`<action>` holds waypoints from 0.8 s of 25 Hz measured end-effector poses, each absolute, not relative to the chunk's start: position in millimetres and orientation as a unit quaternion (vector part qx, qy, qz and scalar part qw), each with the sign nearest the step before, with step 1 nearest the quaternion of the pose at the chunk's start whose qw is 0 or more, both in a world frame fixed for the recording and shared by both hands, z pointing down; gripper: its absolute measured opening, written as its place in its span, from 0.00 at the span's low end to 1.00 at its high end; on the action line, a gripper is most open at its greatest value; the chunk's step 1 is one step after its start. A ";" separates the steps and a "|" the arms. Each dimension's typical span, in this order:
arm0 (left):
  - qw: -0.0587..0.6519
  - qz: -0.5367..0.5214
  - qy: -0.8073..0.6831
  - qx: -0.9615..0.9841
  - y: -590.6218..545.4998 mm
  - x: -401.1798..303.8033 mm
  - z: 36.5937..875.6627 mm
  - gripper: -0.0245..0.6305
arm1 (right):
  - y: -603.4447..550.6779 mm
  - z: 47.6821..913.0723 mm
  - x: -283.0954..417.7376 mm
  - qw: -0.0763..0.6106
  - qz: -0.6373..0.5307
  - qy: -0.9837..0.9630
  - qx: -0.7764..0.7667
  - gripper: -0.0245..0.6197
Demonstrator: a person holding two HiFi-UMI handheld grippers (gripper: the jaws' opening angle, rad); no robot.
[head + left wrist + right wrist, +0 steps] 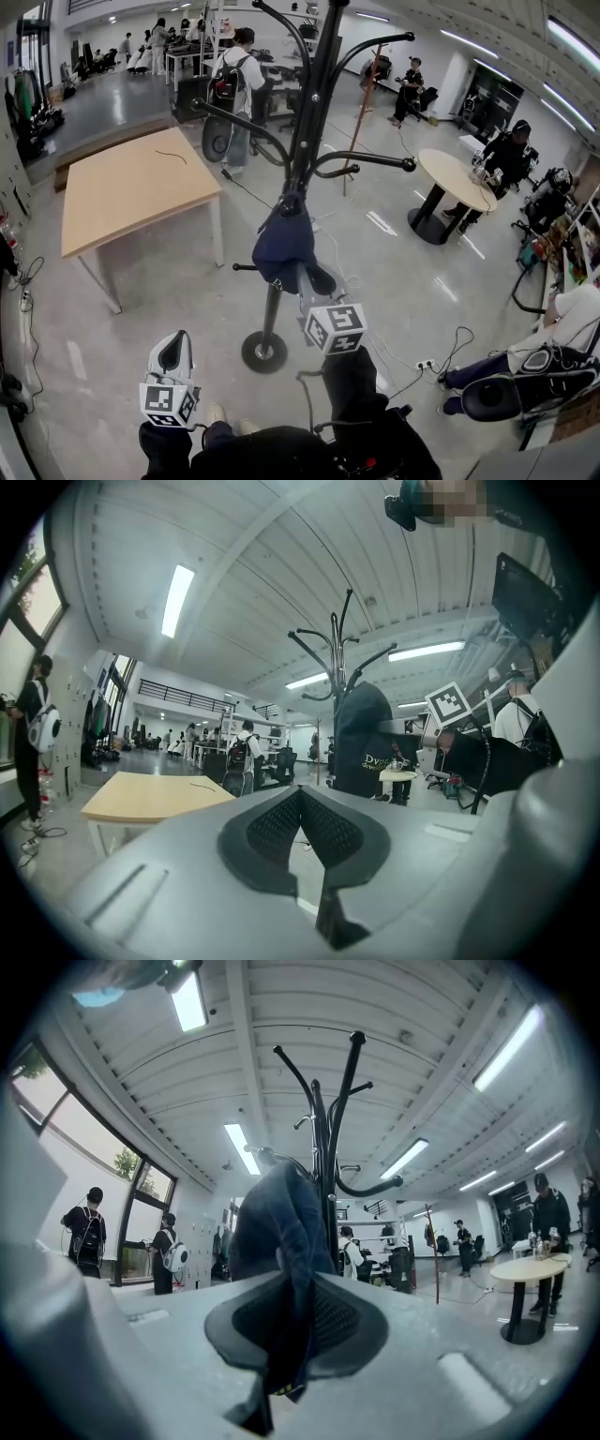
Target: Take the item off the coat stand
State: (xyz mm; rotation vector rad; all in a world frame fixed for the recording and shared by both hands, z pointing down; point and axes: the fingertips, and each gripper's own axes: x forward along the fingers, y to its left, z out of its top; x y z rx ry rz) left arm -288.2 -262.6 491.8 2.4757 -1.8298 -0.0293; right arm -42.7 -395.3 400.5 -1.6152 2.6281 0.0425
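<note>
A black coat stand (309, 112) rises in front of me on a round base. A dark blue fabric item (284, 246) hangs from one of its lower arms. My right gripper (305, 277) reaches level into the item's lower edge and is shut on it. In the right gripper view the blue cloth (277, 1222) runs down between the pressed pads (328, 1321), with the stand (328, 1119) just behind. My left gripper (174, 339) hangs lower left, apart from the stand, shut with nothing in it. In the left gripper view the item (361, 738) shows on the stand (337, 653) beyond the closed jaws (300, 803).
A wooden table (131, 187) stands to the left and a round table (455, 178) to the right. A person (572, 319) sits at the right edge by office chairs. Cables (412, 361) lie on the floor. More people stand further back.
</note>
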 end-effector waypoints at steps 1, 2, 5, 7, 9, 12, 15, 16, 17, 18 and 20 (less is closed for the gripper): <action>0.031 -0.010 -0.594 0.804 -262.3 -288.2 490.7 0.04 | -394.1 398.4 -42.7 0.030 0.015 0.852 -0.522 0.10; 0.032 -0.009 -0.594 0.803 -261.7 -287.9 490.6 0.04 | -392.5 396.7 -42.6 0.033 0.015 0.853 -0.521 0.10; 0.029 -0.008 -0.595 0.803 -259.9 -286.8 495.0 0.04 | -386.1 393.8 -41.6 0.041 0.019 0.856 -0.515 0.09; 0.028 -0.009 -0.594 0.804 -258.2 -285.2 496.9 0.04 | -381.3 391.8 -41.3 0.046 0.022 0.858 -0.511 0.09; 0.030 -0.011 -0.593 0.805 -256.8 -283.3 495.5 0.04 | -377.0 388.5 -41.9 0.048 0.025 0.859 -0.508 0.09; 0.030 -0.011 -0.592 0.805 -257.8 -282.7 491.2 0.04 | -373.8 381.5 -42.9 0.052 0.027 0.861 -0.505 0.09; 0.031 -0.012 -0.592 0.805 -258.7 -281.9 489.5 0.04 | -370.1 375.2 -43.0 0.057 0.029 0.863 -0.501 0.09; 0.031 -0.012 -0.592 0.805 -258.4 -281.5 489.9 0.04 | -368.3 373.9 -42.9 0.058 0.031 0.864 -0.500 0.09; 0.031 -0.012 -0.592 0.805 -258.0 -281.2 490.7 0.04 | -366.3 373.1 -42.9 0.059 0.033 0.864 -0.499 0.09; 0.031 -0.012 -0.592 0.806 -257.4 -281.0 491.6 0.04 | -364.3 372.6 -43.0 0.060 0.034 0.864 -0.498 0.09; 0.031 -0.012 -0.591 0.806 -256.3 -280.6 492.4 0.04 | -360.5 370.7 -43.8 0.061 0.036 0.866 -0.495 0.09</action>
